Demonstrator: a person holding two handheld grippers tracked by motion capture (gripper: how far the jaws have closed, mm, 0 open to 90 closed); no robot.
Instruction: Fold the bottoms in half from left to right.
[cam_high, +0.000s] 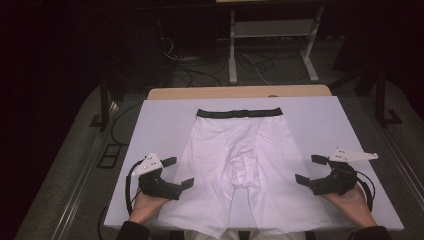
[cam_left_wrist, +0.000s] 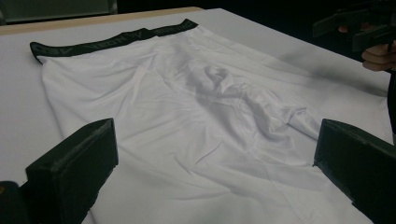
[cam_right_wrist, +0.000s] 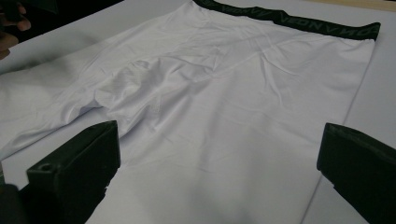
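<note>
White shorts (cam_high: 235, 165) (black waistband (cam_high: 239, 113) at far end): flat, centred on white table (cam_high: 320, 125). Left gripper (cam_high: 175, 172), right gripper (cam_high: 310, 169): jaws wide, flanking legs, seemingly not touching.

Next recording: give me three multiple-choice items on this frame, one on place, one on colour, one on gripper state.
1. Where does the waistband lie? A: at the far end of the shorts. B: at the near edge. C: under the left gripper.
2. The waistband's colour? A: white. B: black. C: red.
3. How are the grippers? A: both shut on cloth. B: the right gripper shut. C: both open.

A: the high view shows the band farthest from the hands.
B: a dark strip on white fabric.
C: each gripper view shows its jaws wide apart, holding nothing.
</note>
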